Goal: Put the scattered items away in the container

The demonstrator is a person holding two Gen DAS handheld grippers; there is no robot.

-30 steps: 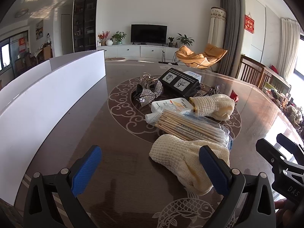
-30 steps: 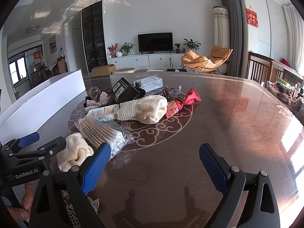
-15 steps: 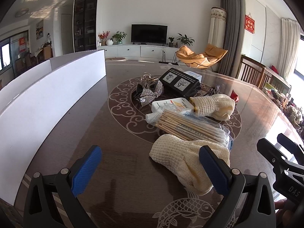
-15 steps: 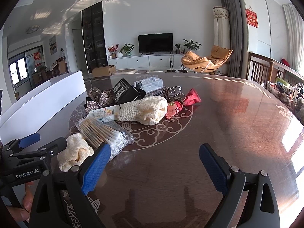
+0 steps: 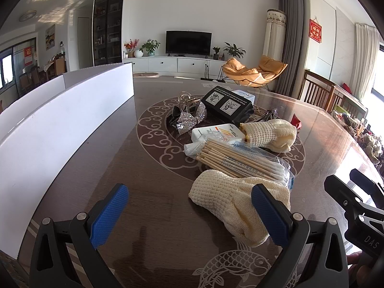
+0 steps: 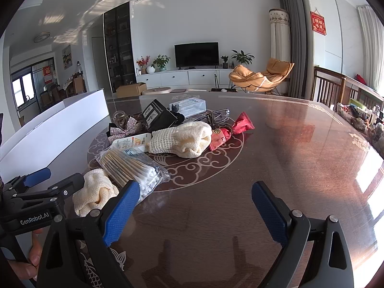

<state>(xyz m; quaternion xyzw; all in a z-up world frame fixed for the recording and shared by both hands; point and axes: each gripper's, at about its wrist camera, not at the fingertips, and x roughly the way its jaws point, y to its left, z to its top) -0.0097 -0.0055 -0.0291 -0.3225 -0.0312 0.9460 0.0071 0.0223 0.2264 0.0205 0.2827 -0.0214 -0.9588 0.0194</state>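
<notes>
Scattered items lie in a loose heap on the round scroll inlay of your glossy dark wood desk (image 5: 148, 206), with the white, flat-walled container (image 5: 60, 129) standing along its left edge. Nearest your left gripper (image 5: 189, 208) is a cream knitted glove (image 5: 230, 199), soft and crumpled, its right side behind the blue ribbed pad (image 5: 266, 216); your jaws are wide apart and touch nothing. Just beyond it sits a clear crinkly bag of wooden cotton swabs (image 5: 242, 160), then a second knitted glove (image 5: 268, 133), a flat white box (image 5: 216, 132), a sequinned silver bow (image 5: 189, 121) and a black rectangular box (image 5: 228, 103). Your right gripper (image 6: 194, 211) hovers over bare desk, jaws likewise spread, with a red wrapped packet (image 6: 230, 133) beside the far glove.
</notes>
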